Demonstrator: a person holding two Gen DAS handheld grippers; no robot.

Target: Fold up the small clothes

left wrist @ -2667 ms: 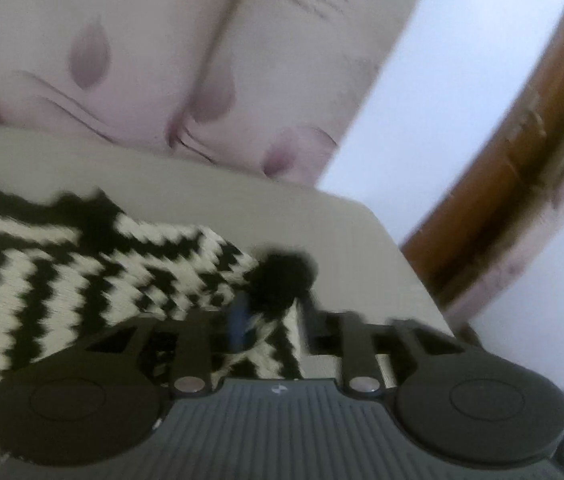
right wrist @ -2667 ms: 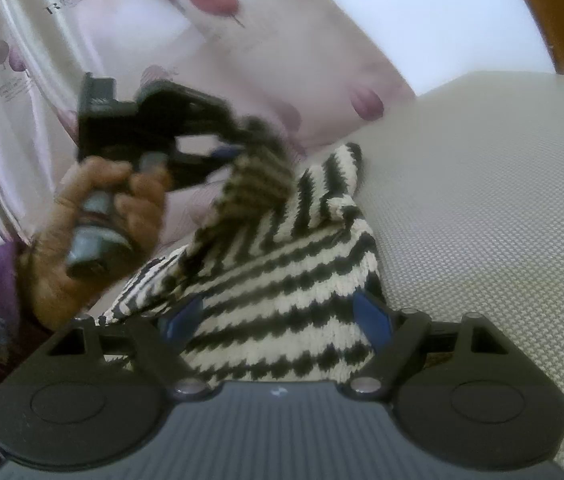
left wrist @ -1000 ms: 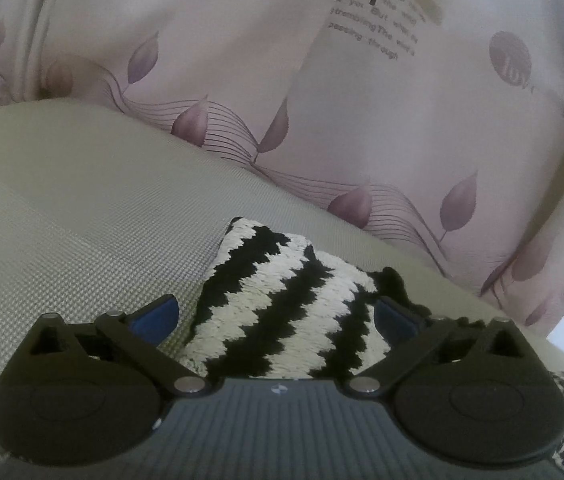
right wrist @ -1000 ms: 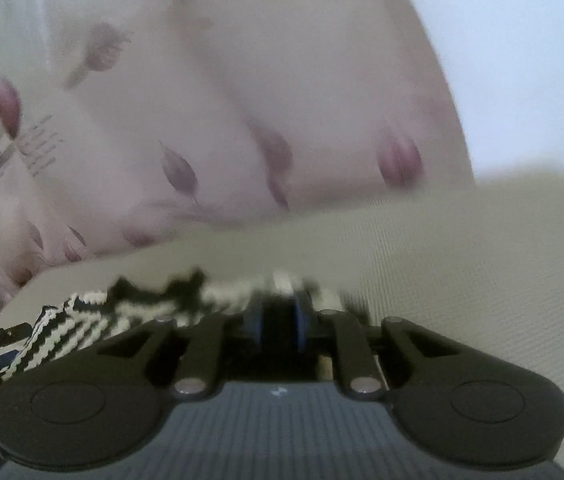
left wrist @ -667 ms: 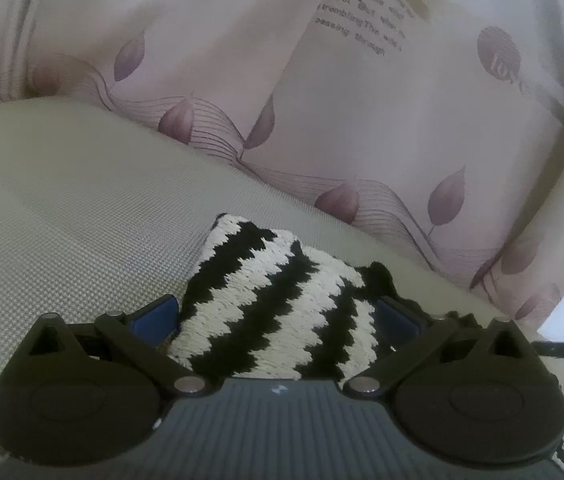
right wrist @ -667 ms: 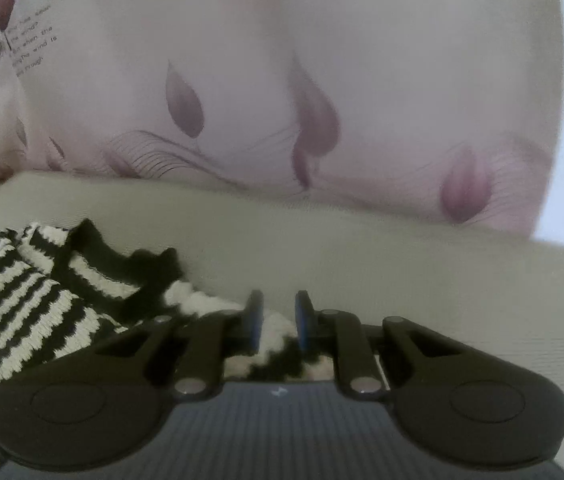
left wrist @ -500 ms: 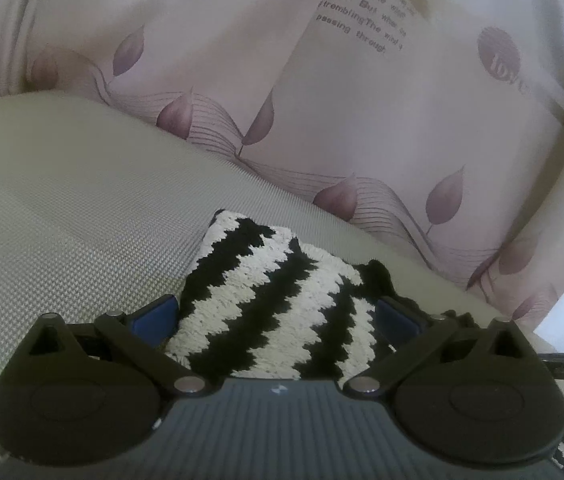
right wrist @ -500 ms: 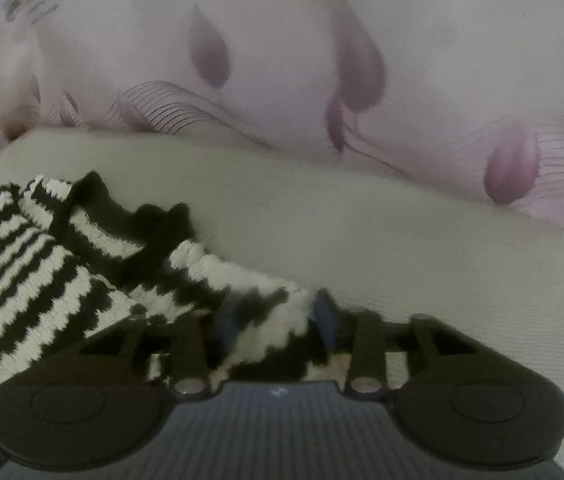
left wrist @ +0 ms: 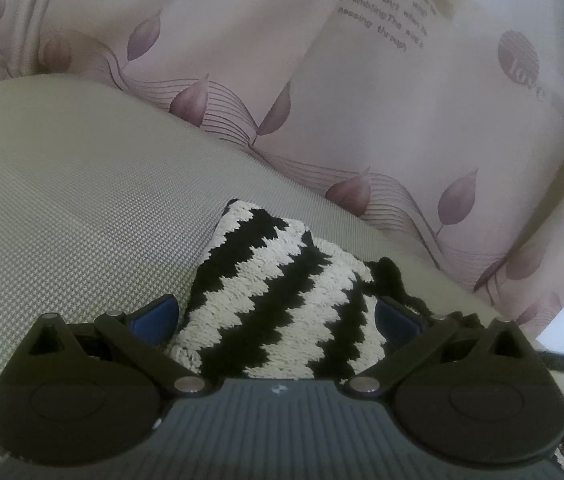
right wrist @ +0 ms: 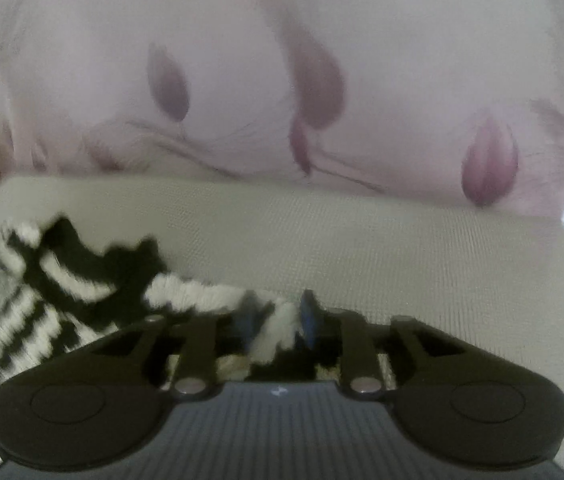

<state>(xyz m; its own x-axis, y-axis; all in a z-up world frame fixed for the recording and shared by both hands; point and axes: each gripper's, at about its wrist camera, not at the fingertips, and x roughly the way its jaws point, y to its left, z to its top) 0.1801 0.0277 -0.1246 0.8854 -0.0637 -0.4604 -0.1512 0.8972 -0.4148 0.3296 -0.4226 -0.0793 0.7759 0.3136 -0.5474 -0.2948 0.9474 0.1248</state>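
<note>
Worktop and its load
A pale woven worktop (left wrist: 62,208) carries a black-and-white zigzag knitted garment (left wrist: 282,292), lying near the far edge.

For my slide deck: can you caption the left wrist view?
Left gripper, jaws wide open, over a folded black-and-white knit garment on a grey woven surface.

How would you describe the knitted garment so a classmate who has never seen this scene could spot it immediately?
Start at the leaf-printed curtain, then drop to the pale woven cushion below it. On that cushion lies the knitted garment, between the spread fingers of the left hand-held gripper. Its bold black-and-white zigzag stripes and black scalloped edge set it apart from the plain fabrics around it.
</note>
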